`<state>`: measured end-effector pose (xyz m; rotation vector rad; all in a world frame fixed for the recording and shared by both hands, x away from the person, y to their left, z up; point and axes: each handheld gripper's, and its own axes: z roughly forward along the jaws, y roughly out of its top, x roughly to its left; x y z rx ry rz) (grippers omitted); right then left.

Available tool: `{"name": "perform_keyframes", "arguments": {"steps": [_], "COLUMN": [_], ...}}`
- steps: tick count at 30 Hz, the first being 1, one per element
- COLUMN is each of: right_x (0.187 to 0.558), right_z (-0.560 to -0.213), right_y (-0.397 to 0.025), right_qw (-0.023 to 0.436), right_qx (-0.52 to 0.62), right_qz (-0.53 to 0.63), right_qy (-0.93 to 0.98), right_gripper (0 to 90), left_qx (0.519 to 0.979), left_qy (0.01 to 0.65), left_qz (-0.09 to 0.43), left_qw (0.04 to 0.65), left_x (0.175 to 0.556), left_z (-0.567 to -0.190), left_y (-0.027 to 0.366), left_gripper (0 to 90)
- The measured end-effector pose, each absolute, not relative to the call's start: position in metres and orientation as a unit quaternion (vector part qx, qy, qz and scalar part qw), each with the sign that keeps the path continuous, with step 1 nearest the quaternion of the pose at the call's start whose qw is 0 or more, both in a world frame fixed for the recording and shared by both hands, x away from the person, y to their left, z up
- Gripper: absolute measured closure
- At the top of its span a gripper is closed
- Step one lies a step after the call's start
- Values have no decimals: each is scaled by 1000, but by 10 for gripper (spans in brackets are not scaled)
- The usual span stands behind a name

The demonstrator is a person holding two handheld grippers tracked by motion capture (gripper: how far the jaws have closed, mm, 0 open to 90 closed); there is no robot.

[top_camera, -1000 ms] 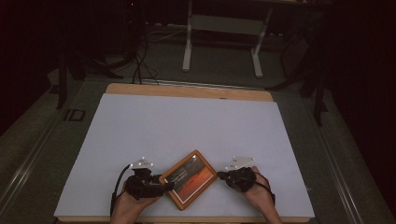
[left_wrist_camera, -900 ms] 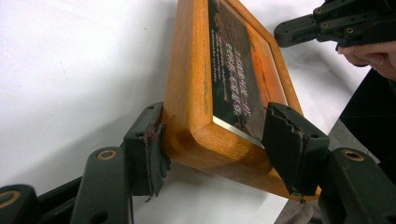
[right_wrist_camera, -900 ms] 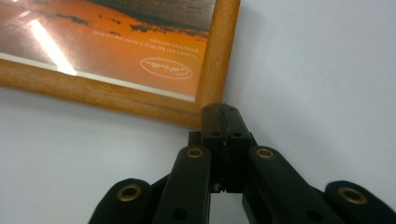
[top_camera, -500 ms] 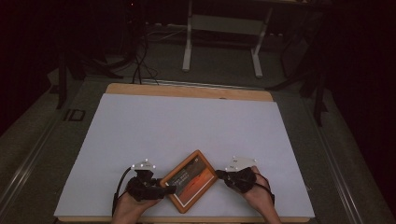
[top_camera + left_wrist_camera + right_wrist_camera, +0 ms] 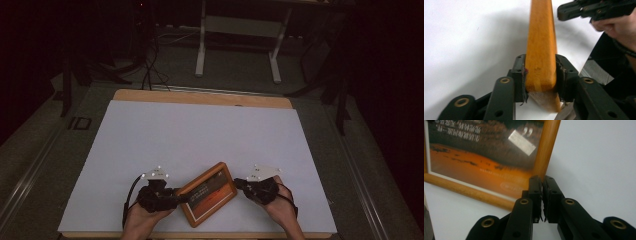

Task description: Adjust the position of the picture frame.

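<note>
A wooden picture frame (image 5: pixel 209 194) with an orange and dark print lies aslant near the table's front edge. My left gripper (image 5: pixel 176 198) is shut on its left edge; in the left gripper view the orange wood (image 5: pixel 541 45) is clamped between the pads of that gripper (image 5: pixel 541 75), and the frame looks tipped up on that side. My right gripper (image 5: pixel 239 183) sits just off the frame's right corner. In the right gripper view its jaws (image 5: pixel 542 182) are shut together with nothing between them, the tips in front of the frame's (image 5: pixel 481 157) lower corner.
A white sheet (image 5: pixel 200 135) covers the wooden table (image 5: pixel 200 97), with bare surface to the back and both sides. Beyond the far edge are a dark floor, cables (image 5: pixel 150 65) and a metal stand's legs (image 5: pixel 200 55).
The frame and my left gripper have shifted slightly to the right and toward the front edge. The right gripper has edged a little closer to the frame's corner.
</note>
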<state>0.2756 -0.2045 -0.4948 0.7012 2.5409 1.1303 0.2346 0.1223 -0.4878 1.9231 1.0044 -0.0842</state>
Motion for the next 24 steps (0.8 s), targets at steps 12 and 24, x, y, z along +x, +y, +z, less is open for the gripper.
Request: {"name": "perform_keyframes", "arguments": {"steps": [12, 24], "right_x": [278, 281], "right_z": [-481, -478], "right_y": [-224, -231], "right_qw": [152, 160], "right_qx": [263, 275], "right_qz": [408, 413], "right_qy": [861, 853], "right_gripper": [842, 808], "left_qx": [804, 844], "left_qy": [358, 324], "left_qz": [-20, 56], "left_qw": [474, 423], "left_x": [258, 286], "left_z": [-449, -394], "left_y": [101, 94], "left_gripper": [691, 692]}}
